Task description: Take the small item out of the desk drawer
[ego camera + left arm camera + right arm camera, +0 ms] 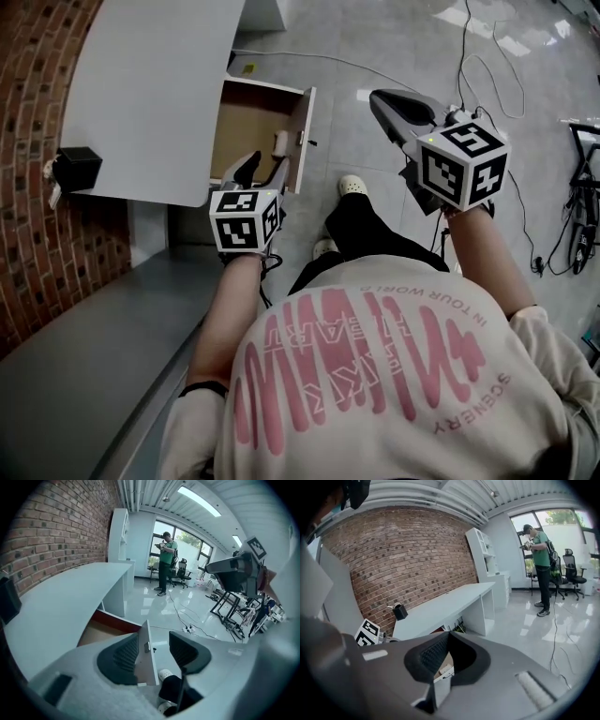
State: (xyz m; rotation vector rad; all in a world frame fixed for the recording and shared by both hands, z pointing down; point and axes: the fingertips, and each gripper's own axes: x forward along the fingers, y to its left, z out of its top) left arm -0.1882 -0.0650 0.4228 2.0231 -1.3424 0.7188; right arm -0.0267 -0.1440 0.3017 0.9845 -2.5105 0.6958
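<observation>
The person's light shirt [394, 403] carries the only legible print, seen upside down in the head view. "IN TOUR WORL" runs in small dark letters above the pink design, "SCENERY" curves at lower right, and pink "HEART" sits among large pink strokes.

Bright daylight glares off the floor [146, 601]; fisheye corners darken.
</observation>
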